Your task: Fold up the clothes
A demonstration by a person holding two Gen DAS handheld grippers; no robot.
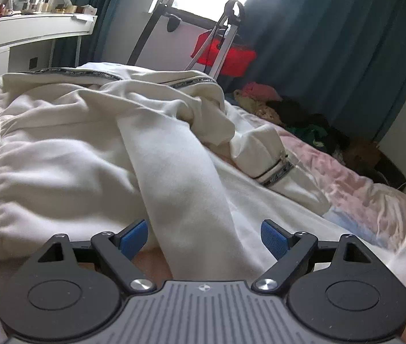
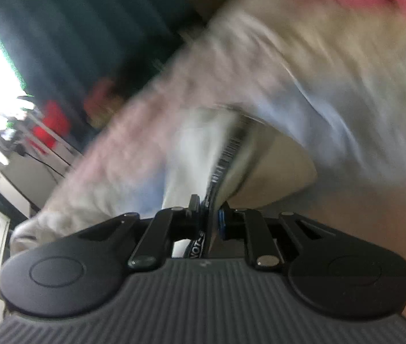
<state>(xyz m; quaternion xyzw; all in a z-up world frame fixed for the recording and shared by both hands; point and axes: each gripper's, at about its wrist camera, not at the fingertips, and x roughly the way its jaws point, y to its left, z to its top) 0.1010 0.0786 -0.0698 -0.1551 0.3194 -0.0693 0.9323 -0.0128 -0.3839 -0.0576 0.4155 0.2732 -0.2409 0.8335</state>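
Note:
A cream jacket [image 1: 68, 149] with black lettered tape trim lies crumpled on the bed in the left wrist view. One long sleeve [image 1: 185, 189] runs toward the camera and passes between the blue pads [image 1: 134, 238] of my left gripper [image 1: 204, 238]. That gripper is open, and its pads stand clear of the cloth on both sides. The sleeve's other cuff [image 1: 277, 172] lies to the right. The right wrist view is blurred. There my right gripper [image 2: 208, 215] is shut on a trimmed edge of the cream garment [image 2: 225, 149], which trails away from the jaws.
A pink patterned bedsheet [image 1: 354, 189] covers the bed on the right. A pile of mixed clothes [image 1: 288, 109] lies along its far side. Behind are teal curtains [image 1: 331, 43], a red bag on a metal stand [image 1: 225, 54] and a white desk with bottles [image 1: 31, 28].

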